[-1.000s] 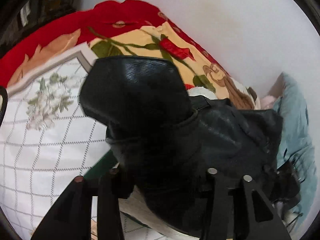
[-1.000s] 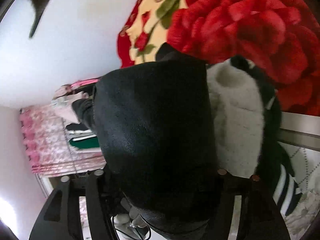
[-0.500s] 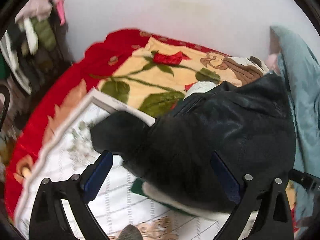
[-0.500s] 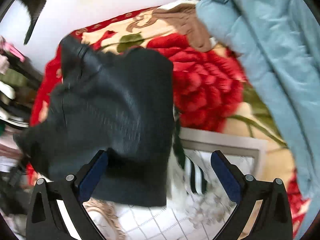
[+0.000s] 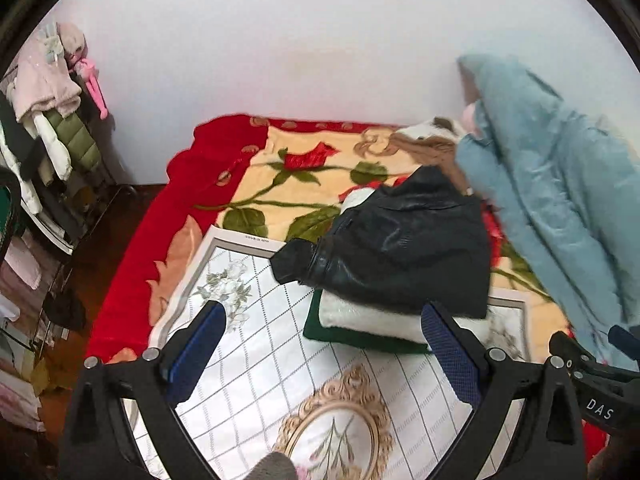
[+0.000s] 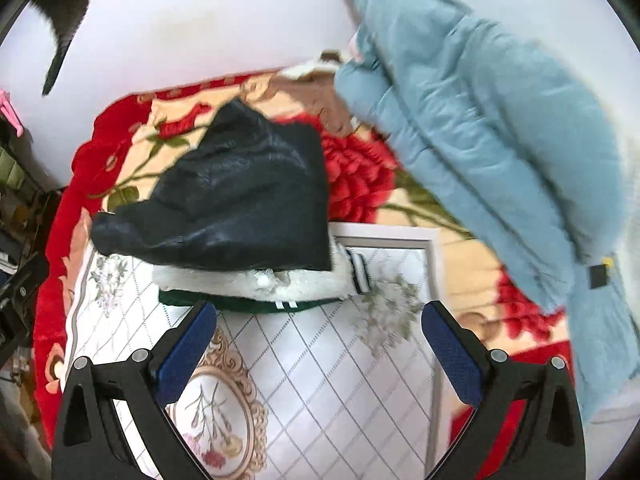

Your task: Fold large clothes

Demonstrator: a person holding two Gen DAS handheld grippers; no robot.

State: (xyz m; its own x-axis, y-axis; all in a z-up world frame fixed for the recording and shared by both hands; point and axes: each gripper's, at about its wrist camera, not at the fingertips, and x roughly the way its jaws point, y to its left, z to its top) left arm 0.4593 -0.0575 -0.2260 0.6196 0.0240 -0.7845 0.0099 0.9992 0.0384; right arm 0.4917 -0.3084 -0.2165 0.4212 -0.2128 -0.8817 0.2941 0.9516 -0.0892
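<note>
A: Where has the black leather jacket [image 5: 404, 256] ended up?

B: Folded, lying on top of a white fleece garment with a dark green edge [image 5: 360, 320]; the two make one stack on the white quilted mat [image 5: 256, 344], toward its far edge; the jacket's cuff hangs over the stack's left side; in the right wrist view the same jacket [image 6: 236, 204] covers most of the fleece [image 6: 256, 280].

A: And the grippers?

B: The left gripper [image 5: 324, 344] has its fingers spread wide, nothing between them; the jaws have just been opening; it hovers on the near side of the stack, clear of the jacket; the right gripper [image 6: 320, 340] is the same, blue pads far apart and empty, also just opened, above the mat in front of the stack.

A: What else is near the stack?

B: Beyond it, a red and cream rose-print blanket [image 5: 256, 168] covers the bed; to the right of the stack a pale blue puffer coat [image 5: 560, 200] hangs down, blurred; far left of the stack, a rack of clothes [image 5: 52, 120] stands by the white wall [image 5: 280, 40].
</note>
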